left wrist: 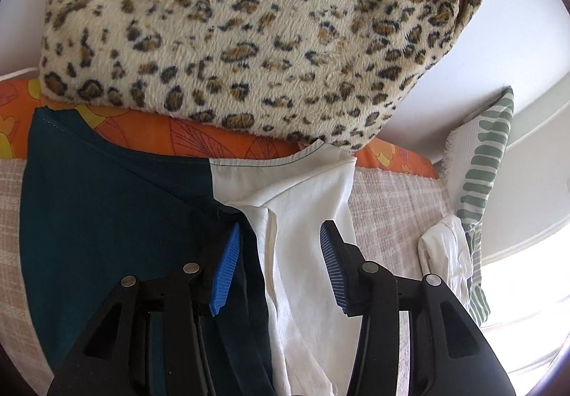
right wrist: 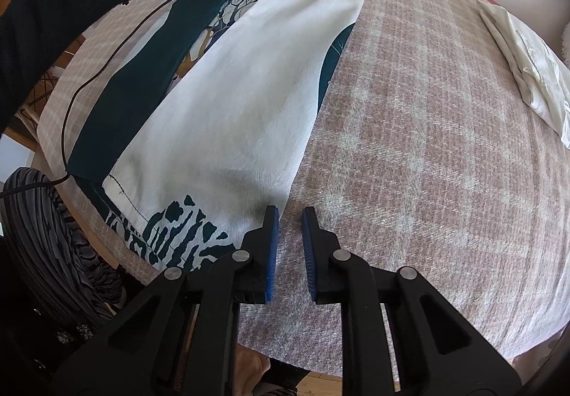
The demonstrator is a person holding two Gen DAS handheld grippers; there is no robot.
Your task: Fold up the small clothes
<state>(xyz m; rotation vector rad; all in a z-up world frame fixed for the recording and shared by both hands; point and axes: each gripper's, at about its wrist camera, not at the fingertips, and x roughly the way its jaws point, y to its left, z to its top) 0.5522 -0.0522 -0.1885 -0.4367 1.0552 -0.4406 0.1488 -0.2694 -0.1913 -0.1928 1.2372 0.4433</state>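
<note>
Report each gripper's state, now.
Left gripper: open above the teal-and-white cloth garment, gripping nothing.
Right gripper: jaws narrowly apart, nothing visibly between them, beside the garment's edge.

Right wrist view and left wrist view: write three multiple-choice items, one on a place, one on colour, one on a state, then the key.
1. The folded white cloth lies:
A. on the garment
B. on the table, apart from the garment
C. between jaws

2. The garment is:
A. red and black
B. dark teal and white
C. yellow and grey

3. The left gripper has its jaws:
A. open
B. shut on a cushion
C. shut on a cable

Key:
1. B, bare table lies between them.
2. B, both colours show in both views.
3. A, a wide gap shows between them above the garment.
</note>
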